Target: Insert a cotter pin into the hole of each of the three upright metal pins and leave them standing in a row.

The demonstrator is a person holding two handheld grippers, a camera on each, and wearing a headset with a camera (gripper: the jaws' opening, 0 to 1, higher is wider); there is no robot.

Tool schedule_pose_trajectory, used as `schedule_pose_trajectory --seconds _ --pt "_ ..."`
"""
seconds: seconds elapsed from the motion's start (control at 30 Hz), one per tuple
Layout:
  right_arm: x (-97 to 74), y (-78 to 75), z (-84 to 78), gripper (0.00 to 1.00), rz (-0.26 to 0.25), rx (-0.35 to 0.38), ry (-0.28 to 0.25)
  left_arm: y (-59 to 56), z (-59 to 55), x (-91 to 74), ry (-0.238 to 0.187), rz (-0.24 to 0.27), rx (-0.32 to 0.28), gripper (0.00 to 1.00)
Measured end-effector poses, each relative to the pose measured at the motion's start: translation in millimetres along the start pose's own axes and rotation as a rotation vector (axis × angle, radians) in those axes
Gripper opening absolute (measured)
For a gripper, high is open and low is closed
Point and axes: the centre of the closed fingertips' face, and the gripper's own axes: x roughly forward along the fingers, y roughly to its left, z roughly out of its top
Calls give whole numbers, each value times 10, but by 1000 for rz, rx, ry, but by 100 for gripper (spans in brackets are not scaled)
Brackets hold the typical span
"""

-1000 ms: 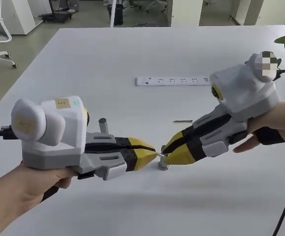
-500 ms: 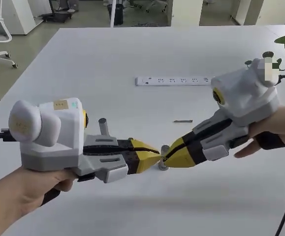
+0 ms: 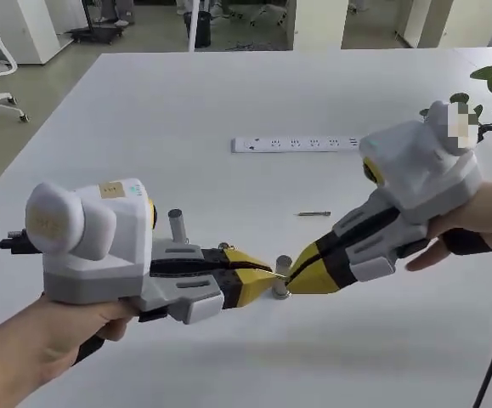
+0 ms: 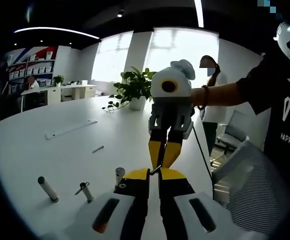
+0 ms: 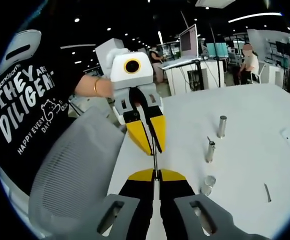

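From the head view, left tool point(image 3: 267, 276) and right tool point(image 3: 293, 274) tip to tip at the nearest metal pin point(image 3: 283, 265) on the desk point(image 3: 229, 93), both clenched on one cotter pin point(image 3: 275, 273). From the left gripper view, the middle pin point(image 4: 87, 191) left of the tips (something small through its top). From the right gripper view, the held cotter pin bridging both tools, three upright pins at right.

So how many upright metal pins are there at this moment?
3, standing in a row in the left gripper view: the far pin at left, the middle pin next to it, and the near pin rightmost. None seems hidden there.
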Motion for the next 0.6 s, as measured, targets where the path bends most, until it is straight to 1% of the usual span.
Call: schedule_pose_trajectory --seconds 0.07,0.2,0.37,0.43,0.47,0.5,0.6 --pt "-7 -18 -24 0 -5 -8 11 6 -25 7 10 2 -1 4" --pt "-17 -36 -58 0 -11 -8 22 28 -45 7 16 9 2 6" --pt "-57 -130 -138 0 -50 -7 56 54 -84 21 24 22 10 12" --pt "-79 -164 -161 0 -61 4 61 76 -102 29 28 38 16 15" --pt "-96 -190 -187 0 -73 7 71 92 -117 34 33 49 28 17" --pt "-114 -219 -223 0 -85 6 87 113 -125 40 35 59 28 19" --pt "-145 -279 -288 0 -109 5 113 158 -142 54 31 90 23 21"
